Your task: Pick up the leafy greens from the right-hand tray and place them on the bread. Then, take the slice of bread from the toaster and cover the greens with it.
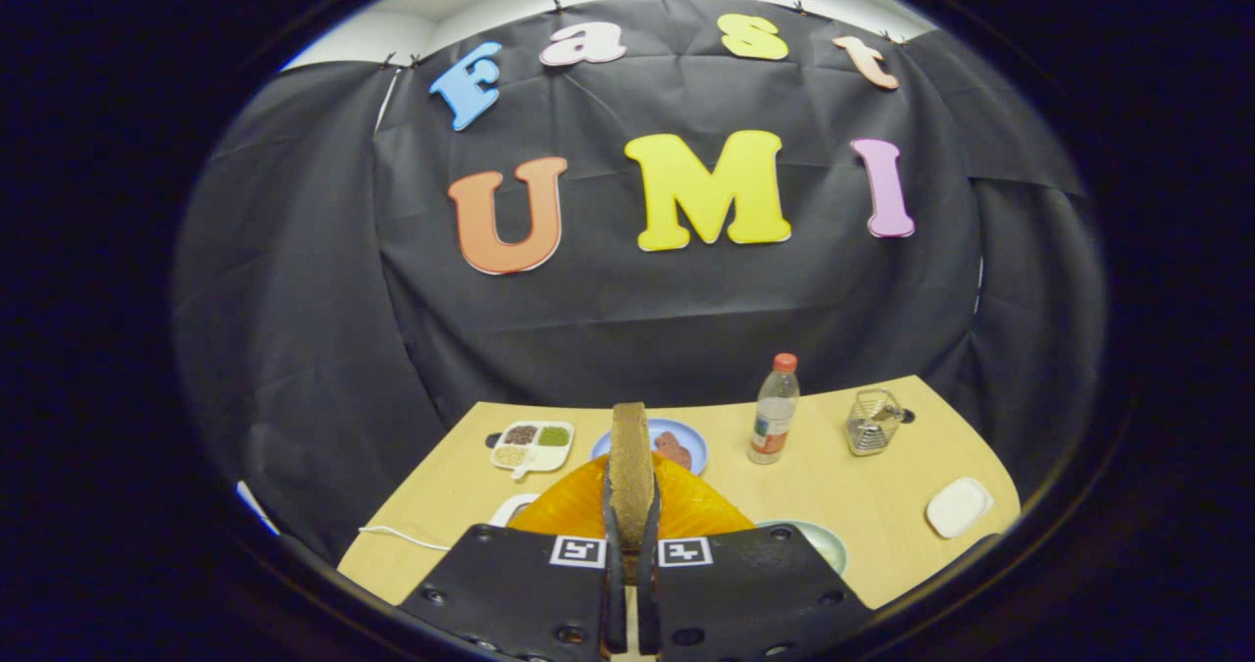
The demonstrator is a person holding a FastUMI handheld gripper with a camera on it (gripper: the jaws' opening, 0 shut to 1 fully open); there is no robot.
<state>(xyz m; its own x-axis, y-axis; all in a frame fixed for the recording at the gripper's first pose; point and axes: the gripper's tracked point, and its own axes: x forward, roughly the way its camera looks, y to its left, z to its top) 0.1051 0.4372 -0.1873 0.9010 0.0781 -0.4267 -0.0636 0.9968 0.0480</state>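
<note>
**Bread slice gripped on edge above the table**

While the gripper [631, 534] is raised over the wooden table [843, 490], its two fingers are closed almost together on a slice of bread [629, 466], which stands upright on its edge between them and rises beyond the fingertips. Both fingers press on the sides of the slice, so only its thin crust side faces the camera.

Directly under the bread and just ahead of the fingers there is an orange rounded object [696, 510]; I cannot tell what it is. Beyond the slice, a little to the right, a blue plate [686, 436] carries a small brown item. To the left of it lies a white divided tray [531, 446] with brown, green and pale fillings. Further right stand a clear bottle [775, 412] with a red cap and then a glass container [872, 422]. Near the right finger shows the rim of a pale green plate [828, 542], and far to the right a small white dish [959, 506]. A thin white cable [402, 536] runs at the left of the fingers.
</note>
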